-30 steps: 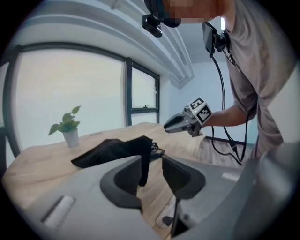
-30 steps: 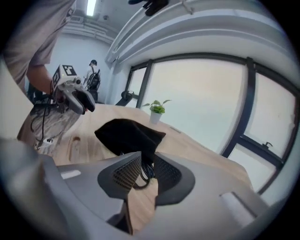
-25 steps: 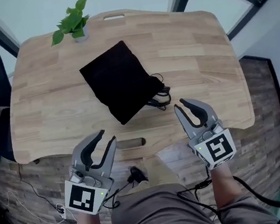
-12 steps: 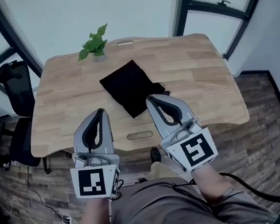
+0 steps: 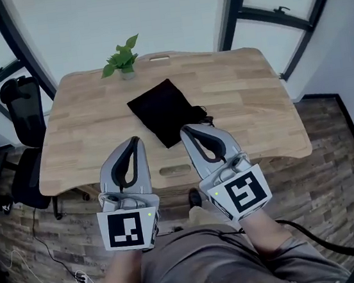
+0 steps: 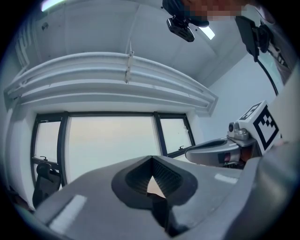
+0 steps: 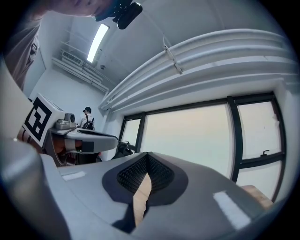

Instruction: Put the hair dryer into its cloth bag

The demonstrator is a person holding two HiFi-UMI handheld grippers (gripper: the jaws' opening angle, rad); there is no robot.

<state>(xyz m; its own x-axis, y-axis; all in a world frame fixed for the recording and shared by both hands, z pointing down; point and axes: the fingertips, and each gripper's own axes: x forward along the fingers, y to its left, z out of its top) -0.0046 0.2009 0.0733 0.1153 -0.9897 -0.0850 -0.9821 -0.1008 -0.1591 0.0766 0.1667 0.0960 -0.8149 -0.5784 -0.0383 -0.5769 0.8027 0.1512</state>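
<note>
Well short of the cloth bag [image 5: 162,110], on the person's side of it and past the near edge of the table [image 5: 248,96] it lies on, both grippers hang level, side by side. The left gripper [image 5: 133,141] has its jaws pressed together with nothing between them. The right gripper [image 5: 186,130] is the same, pads meeting and empty.

A black cord [image 5: 200,114] loops out of the bag's near right end. The hair dryer itself does not show, so I judge it sits inside the bag with only the cord left out.

If so, what remains is tidying. Open one gripper before coming in, then approach the bag's near right end low. Pinch the cord's loop rather than the cloth and feed it into the mouth. Meanwhile the other gripper should pin the cloth just beside the mouth so the bag does not slide.

A small plant [image 5: 121,59] stands well beyond the bag's far end, out of the way.
</note>
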